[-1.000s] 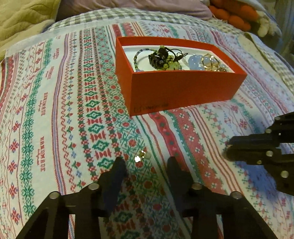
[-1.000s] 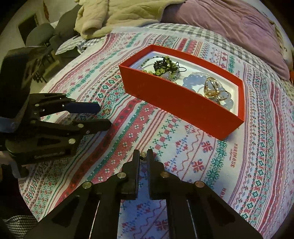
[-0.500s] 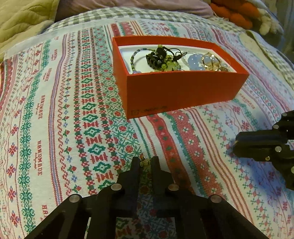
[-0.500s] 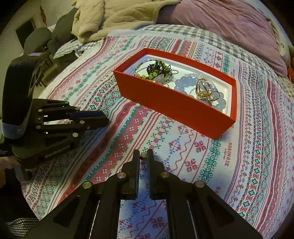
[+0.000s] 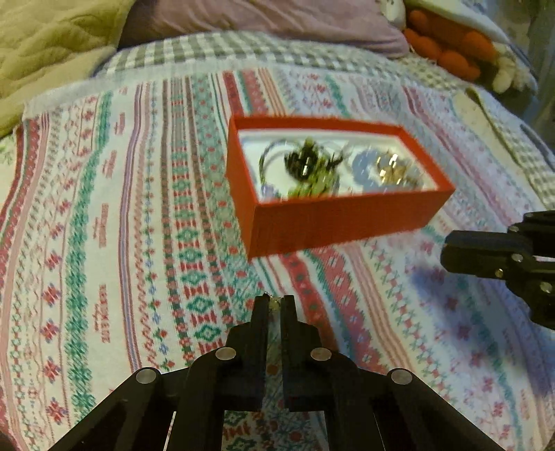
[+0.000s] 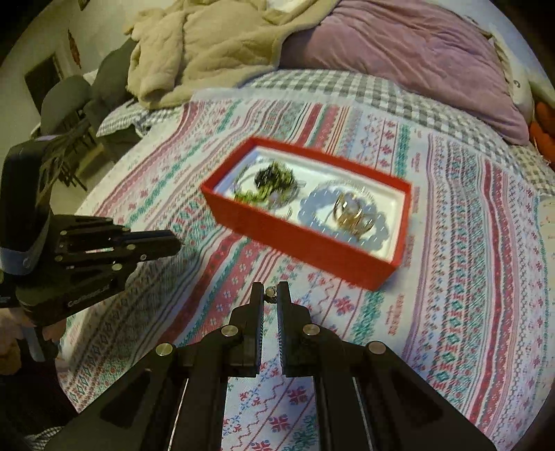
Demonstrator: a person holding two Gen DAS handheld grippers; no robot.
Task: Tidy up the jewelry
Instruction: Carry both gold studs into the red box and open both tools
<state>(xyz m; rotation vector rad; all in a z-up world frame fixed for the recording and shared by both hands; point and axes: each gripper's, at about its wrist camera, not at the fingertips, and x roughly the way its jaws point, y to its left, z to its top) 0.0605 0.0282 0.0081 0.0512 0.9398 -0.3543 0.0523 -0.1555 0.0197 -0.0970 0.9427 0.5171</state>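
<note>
STEP: small earrings are being carried to the red box (image 5: pixel 333 222) at the bedspread (image 5: pixel 104 243) centre | LEFT: left gripper (image 5: pixel 274 307) is being kept clamped on a small earring (image 5: pixel 274 304), tilted steeply down | RIGHT: right gripper (image 6: pixel 270 293) is being kept pinched on a beaded earring (image 6: pixel 270 292), likewise tilted | REASON: tip grips are being used to prevent dropping.

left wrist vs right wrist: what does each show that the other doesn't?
Left wrist only: orange plush at top right, and the small shiny piece pinched in the left gripper.
Right wrist only: chair beside the bed, and the small piece pinched in the right gripper.
Both: red box of jewelry, patterned cloth, purple pillow, and the opposite gripper at the frame edge.
</note>
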